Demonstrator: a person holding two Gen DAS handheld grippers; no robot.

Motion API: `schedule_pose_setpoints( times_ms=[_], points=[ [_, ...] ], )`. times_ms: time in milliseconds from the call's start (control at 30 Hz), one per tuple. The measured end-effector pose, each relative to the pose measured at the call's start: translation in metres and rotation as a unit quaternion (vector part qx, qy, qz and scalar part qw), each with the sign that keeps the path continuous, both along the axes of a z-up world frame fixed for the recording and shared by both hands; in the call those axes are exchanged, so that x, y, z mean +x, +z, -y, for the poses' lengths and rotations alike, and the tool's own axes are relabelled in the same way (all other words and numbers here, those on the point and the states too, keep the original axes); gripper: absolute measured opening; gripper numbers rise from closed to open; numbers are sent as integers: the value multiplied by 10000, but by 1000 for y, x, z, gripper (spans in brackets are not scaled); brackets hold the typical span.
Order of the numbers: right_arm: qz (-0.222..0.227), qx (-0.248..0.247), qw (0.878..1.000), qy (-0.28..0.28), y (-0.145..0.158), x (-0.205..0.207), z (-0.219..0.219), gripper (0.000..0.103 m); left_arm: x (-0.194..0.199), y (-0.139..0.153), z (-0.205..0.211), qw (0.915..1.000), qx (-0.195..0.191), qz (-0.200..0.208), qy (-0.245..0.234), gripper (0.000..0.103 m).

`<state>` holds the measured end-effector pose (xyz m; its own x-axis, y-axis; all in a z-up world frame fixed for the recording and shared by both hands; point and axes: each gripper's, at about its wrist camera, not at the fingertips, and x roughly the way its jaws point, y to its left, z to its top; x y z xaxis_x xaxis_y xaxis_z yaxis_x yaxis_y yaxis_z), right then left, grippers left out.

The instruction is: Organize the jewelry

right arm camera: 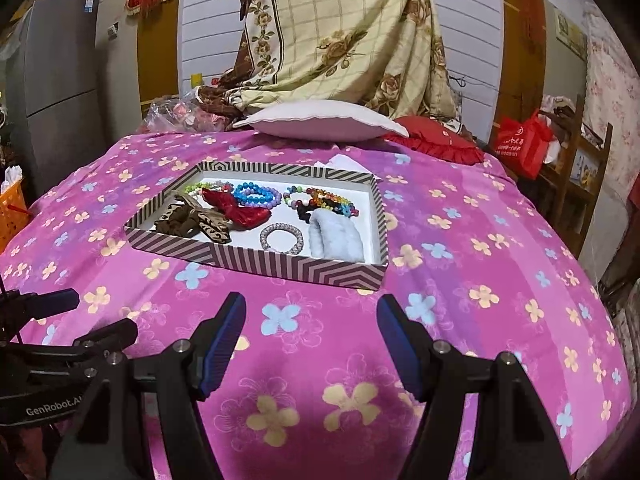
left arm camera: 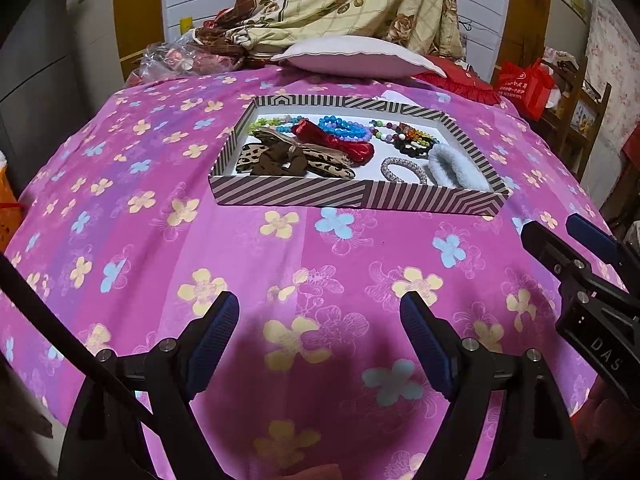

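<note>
The striped tray (left arm camera: 360, 196) of jewelry sat mid-frame on the pink floral bed (left arm camera: 160, 248), its beaded bracelets (left arm camera: 344, 128) tangled and hard to separate. Below it, the left gripper (left arm camera: 320, 340) and right gripper (right arm camera: 311, 340) hovered, jaws released, empty.
</note>
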<state>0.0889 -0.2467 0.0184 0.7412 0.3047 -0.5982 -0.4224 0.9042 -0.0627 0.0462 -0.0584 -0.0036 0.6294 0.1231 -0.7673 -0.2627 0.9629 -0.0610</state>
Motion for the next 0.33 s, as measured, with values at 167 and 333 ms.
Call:
schedule_pose_setpoints(
  times_ms=[167,333],
  points=[
    [1,-2,10000,17,-1,1,1,71,-1,0,0,10000,-16,45,-15,58],
    [8,-5,10000,8,-1,1,2,71,-3,0,0,9999,16,101,-40,58]
  ],
)
